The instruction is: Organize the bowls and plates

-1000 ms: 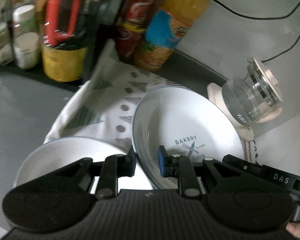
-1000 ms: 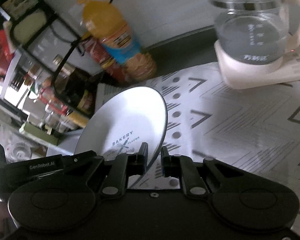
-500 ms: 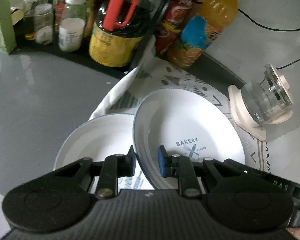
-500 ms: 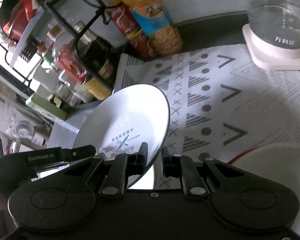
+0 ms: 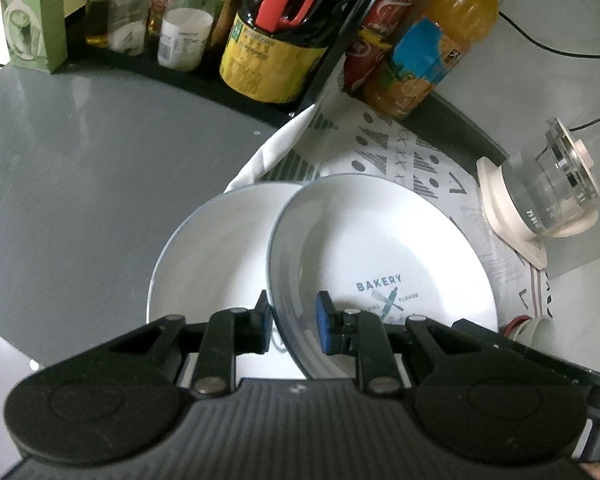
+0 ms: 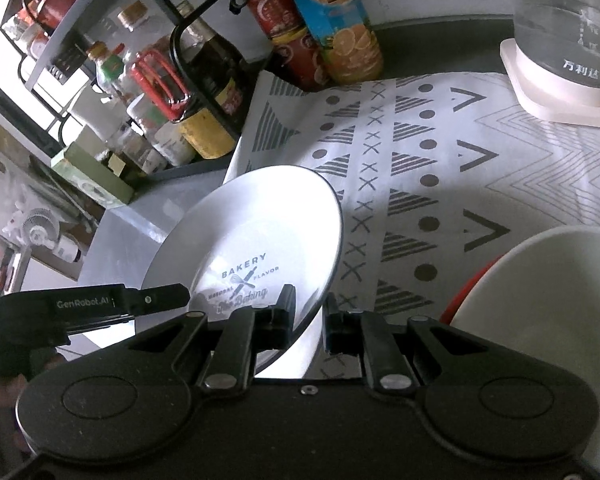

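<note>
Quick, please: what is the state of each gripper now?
Left gripper: closed on the BAKERY plate rim.
Right gripper: closed on the same plate's rim.

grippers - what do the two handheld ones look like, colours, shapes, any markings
Both are matte black plastic. The left gripper has a ribbed body, two rounded lobes, silver pivot screws and blue pads on its fingertips; in the right wrist view its side bar reads "GenRobot.AI" in white. The right gripper has the same lobed shape and silver screws, with a smoother body; its pads look dark.
</note>
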Available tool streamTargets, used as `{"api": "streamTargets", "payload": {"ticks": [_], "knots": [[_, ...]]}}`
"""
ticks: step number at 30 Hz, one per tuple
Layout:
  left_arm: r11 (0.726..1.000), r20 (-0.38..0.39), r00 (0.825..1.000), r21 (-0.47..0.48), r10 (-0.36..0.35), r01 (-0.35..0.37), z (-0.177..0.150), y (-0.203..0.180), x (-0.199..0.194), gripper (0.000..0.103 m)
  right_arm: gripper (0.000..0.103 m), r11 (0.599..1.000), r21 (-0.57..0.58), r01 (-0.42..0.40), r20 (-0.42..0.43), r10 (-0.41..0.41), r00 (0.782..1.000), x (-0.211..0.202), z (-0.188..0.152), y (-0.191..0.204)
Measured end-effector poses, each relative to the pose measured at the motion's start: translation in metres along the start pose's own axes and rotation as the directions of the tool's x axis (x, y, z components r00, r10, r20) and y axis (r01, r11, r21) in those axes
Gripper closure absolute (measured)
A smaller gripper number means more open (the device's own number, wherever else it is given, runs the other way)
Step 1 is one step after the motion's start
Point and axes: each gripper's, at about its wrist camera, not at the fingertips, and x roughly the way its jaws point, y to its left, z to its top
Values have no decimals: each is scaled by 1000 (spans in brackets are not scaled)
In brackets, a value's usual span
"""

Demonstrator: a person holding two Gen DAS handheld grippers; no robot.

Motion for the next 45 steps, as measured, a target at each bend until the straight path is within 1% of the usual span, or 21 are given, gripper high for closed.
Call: {"api": "streamTargets", "payload": {"ticks": [8, 12, 19, 30, 35, 39, 43, 45], "knots": [[999, -30, 999, -31, 11, -12, -14, 12, 7, 81, 90, 996, -65, 55, -7, -56, 998, 4, -10, 15], [999, -35, 999, -29, 21, -22, -17, 14, 10, 80, 90, 991, -104, 87, -14, -89, 996, 7, -15, 22], [998, -42, 999, -56, 12, -15, -21, 21, 15, 79, 90, 982, -143, 122, -5, -124, 992, 11, -20, 31], [998, -63, 998, -57, 15, -19, -23, 25, 23, 79, 90, 974, -153, 169, -17, -173, 985, 19, -23, 35], [998, -59, 998, -58, 10, -13, -23, 26, 26, 79, 90, 969, -168, 183, -14, -187, 982, 19, -24, 38], [999, -54, 998, -31, 32, -34, -24, 23, 25, 79, 89, 967, -174, 185, -20, -191, 981, 23, -27, 39], [998, -69, 996, -21, 52, -54, -22, 22, 24, 78, 89, 965, -180, 193, -13, -198, 980, 24, -29, 40], [997, -75, 994, -4, 76, -76, -20, 20, 23, 77, 89, 964, -182, 194, -14, -200, 980, 25, -30, 40]]}}
